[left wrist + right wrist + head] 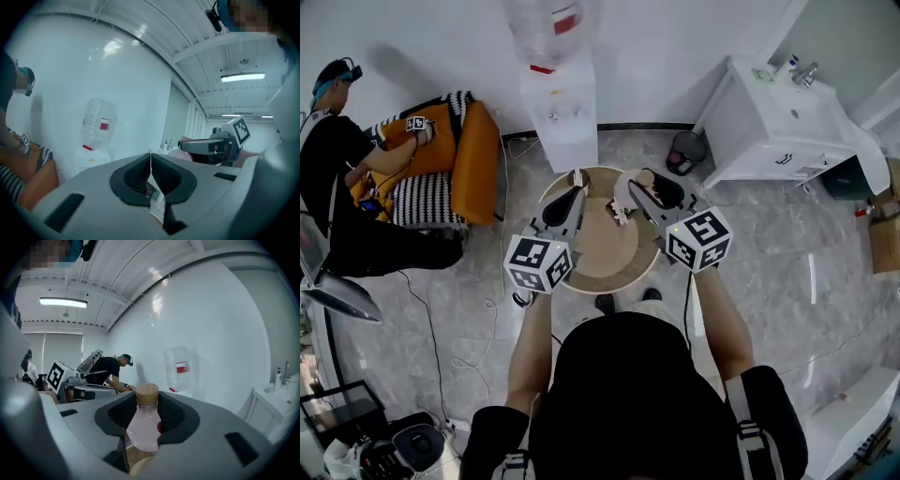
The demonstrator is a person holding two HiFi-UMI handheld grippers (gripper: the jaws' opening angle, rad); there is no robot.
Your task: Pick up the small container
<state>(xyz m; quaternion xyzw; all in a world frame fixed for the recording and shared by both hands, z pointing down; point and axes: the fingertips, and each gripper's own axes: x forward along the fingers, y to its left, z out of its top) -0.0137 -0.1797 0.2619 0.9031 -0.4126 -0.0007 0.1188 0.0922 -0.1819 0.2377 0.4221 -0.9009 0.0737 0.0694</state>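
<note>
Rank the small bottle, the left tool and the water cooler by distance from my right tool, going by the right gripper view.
1. small bottle: gripped between the jaws.
2. left tool: alongside, at the left.
3. water cooler: ahead, against the far wall.

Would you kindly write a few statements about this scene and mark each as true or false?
1. The right gripper is shut on a small pink bottle with a wooden cap. True.
2. The water dispenser has nothing on top. False: a clear water jug sits upside down on it.
3. The left gripper stands wide open and empty. False: its jaws are closed on a thin flat piece.
4. In the head view, a round wooden table lies below both grippers. True.
5. The armchair is blue. False: it is orange.
</note>
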